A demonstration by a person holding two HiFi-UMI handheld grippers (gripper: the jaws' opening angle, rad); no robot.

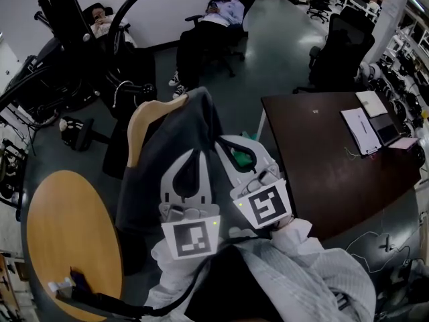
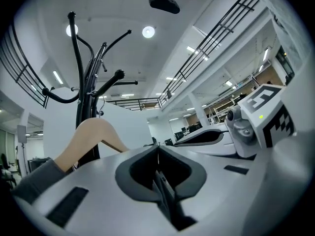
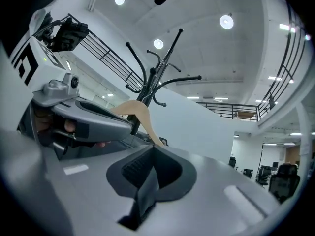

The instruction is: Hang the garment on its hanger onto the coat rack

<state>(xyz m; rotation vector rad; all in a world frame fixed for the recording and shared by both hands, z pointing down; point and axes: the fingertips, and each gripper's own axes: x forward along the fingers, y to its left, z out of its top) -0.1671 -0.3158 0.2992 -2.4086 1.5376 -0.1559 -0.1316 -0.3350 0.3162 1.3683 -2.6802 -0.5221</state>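
Left gripper [image 2: 158, 149] and right gripper [image 3: 153, 149] each have fingers pinched shut on a fold of the grey garment [image 1: 144, 186], draped on its wooden hanger [image 1: 144, 116] below the coat rack [image 2: 81, 82]; the grasp seems made, so lifting toward a rack arm likely follows.

Hanger [image 1: 142, 123] mostly under garment [image 1: 161, 180], coat rack [image 1: 72, 12] cut by top edge
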